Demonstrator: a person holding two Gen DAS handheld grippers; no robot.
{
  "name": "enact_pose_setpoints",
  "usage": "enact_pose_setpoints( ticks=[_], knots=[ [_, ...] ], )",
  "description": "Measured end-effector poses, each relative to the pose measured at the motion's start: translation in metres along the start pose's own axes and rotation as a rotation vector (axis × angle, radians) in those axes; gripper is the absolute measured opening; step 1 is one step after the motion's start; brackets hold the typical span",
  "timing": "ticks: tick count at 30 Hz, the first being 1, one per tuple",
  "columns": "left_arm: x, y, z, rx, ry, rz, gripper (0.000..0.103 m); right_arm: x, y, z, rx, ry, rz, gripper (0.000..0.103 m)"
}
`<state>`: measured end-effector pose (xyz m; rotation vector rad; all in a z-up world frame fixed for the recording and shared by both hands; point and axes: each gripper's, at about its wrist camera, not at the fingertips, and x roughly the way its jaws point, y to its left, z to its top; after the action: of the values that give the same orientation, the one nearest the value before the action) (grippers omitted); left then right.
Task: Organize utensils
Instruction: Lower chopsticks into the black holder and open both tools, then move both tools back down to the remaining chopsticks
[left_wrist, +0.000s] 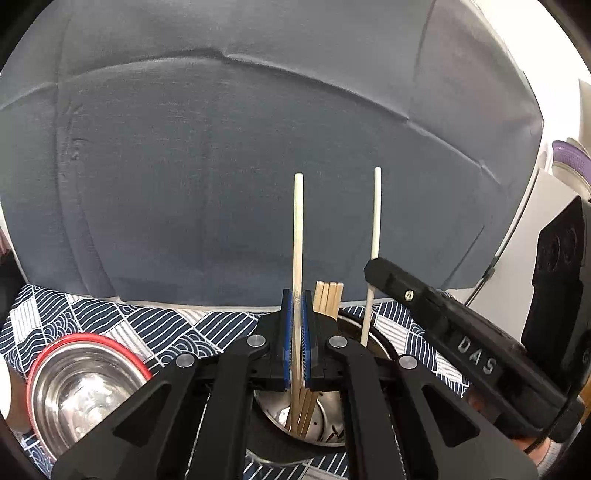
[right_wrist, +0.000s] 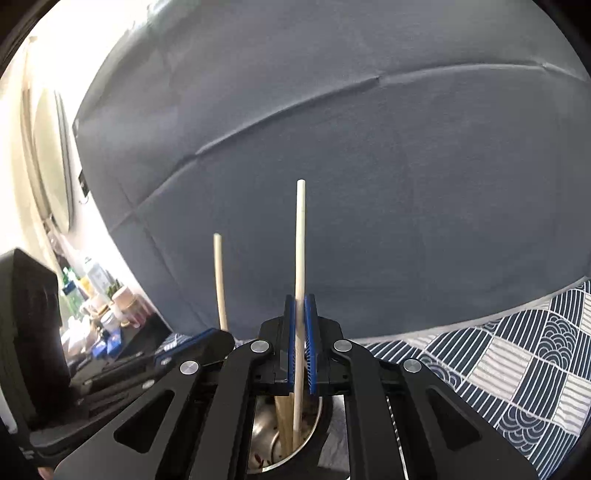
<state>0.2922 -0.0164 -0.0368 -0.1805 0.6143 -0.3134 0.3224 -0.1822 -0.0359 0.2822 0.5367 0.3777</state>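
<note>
At far left a red-rimmed steel bowl (left_wrist: 86, 391) is sitting unused on the patterned cloth (left_wrist: 155, 325). The left gripper (left_wrist: 296, 339) is pinching one pale chopstick (left_wrist: 298, 236) upright, its lower end dipping into the steel holder (left_wrist: 321, 424) among wooden chopsticks (left_wrist: 328, 299). The right gripper (right_wrist: 300, 347) is pinching another chopstick (right_wrist: 300, 240) over the same holder (right_wrist: 273, 443). Both are being delivered, I judge — next, each grip needs loosening so the sticks drop in.

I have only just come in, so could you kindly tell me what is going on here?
A person is sorting chopsticks with two hand-held grippers. The left gripper is shut on one pale chopstick, and the right gripper on another. Both sticks point up, their lower ends in the metal holder that already has several chopsticks. A red-rimmed steel bowl sits beside it on the patterned cloth.
</note>
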Motion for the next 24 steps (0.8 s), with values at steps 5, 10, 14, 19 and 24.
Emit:
enact_pose_setpoints(
  ticks=[5, 10, 14, 19, 24],
  knots=[
    [-0.009, -0.001, -0.005, 0.008, 0.003, 0.01, 0.005, -0.009, 0.001, -0.013, -0.008, 0.021, 0.0, 0.005],
    [-0.018, -0.005, -0.008, 0.015, 0.007, 0.019, 0.011, -0.021, 0.001, -0.02, -0.013, 0.039, -0.014, 0.005],
    [-0.03, -0.003, -0.009, 0.001, -0.002, 0.024, 0.014, -0.035, 0.002, -0.019, -0.013, 0.014, -0.036, 0.009],
    [-0.044, -0.003, -0.011, 0.001, -0.007, 0.042, 0.029, -0.049, 0.007, -0.015, -0.019, 0.007, -0.051, 0.009],
    [-0.054, 0.0, -0.018, -0.019, 0.005, 0.057, 0.041, -0.06, 0.01, -0.016, -0.03, -0.001, -0.093, 0.027]
  ],
)
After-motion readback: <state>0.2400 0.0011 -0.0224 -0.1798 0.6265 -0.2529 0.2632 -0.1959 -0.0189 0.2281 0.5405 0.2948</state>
